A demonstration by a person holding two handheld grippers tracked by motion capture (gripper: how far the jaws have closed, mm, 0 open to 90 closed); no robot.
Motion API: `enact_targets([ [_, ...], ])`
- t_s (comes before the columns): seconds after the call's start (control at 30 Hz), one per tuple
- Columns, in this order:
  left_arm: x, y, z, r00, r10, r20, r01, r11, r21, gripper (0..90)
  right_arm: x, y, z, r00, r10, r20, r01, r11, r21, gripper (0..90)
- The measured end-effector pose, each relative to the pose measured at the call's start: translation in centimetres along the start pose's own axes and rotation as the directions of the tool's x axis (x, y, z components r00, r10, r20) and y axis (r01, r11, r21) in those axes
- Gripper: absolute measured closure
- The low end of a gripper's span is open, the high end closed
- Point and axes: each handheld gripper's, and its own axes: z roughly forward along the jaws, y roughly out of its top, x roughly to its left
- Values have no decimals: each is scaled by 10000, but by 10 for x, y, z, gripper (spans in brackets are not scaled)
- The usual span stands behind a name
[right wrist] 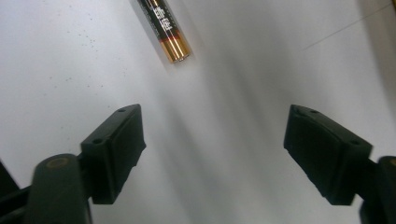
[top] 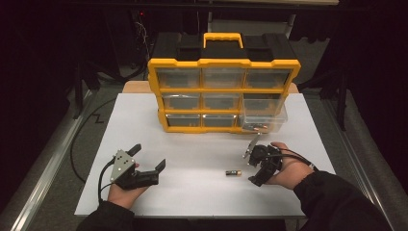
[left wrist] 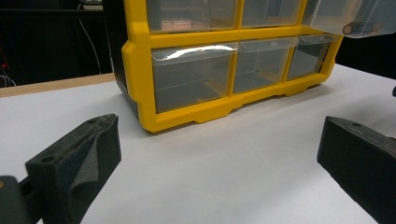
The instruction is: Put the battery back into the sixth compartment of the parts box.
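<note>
A black and copper battery lies on the white board. My right gripper hovers just right of it, pointing down at the board. Its jaws stand open and empty, with the battery beyond their tips. My left gripper rests at the front left, open and empty, facing the yellow organizer. A clear drawer is pulled out of the organizer's right side and holds a few batteries.
The organizer has a black top, a yellow handle and rows of clear drawers; the others are pushed in. Bare board lies between the two grippers and in front of the organizer. Dark floor and metal rails surround the board.
</note>
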Motion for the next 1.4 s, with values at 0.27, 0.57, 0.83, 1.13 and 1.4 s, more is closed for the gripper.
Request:
enact_targets([
  [0.27,0,0,0,10000,34,24,-34,10000,2,4,7,9,13,9996,-294,2,294,9996,42,170],
  [0.57,1,0,0,10000,5,-5,-5,10000,-14,4,10,25,22,9968,-787,-155,786,9969,-57,174],
  [0.83,2,0,-1,10000,-74,-26,73,10000,-61,4,13,34,24,9951,-970,-211,969,9953,-61,178],
  [1.13,2,0,-1,10000,-59,-32,59,10000,-57,4,20,43,29,9907,-1311,-361,1313,9913,28,248],
  [1.4,2,1,-1,10000,-32,-29,31,10000,-73,4,20,46,32,9866,-1501,-640,1513,9884,138,374],
])
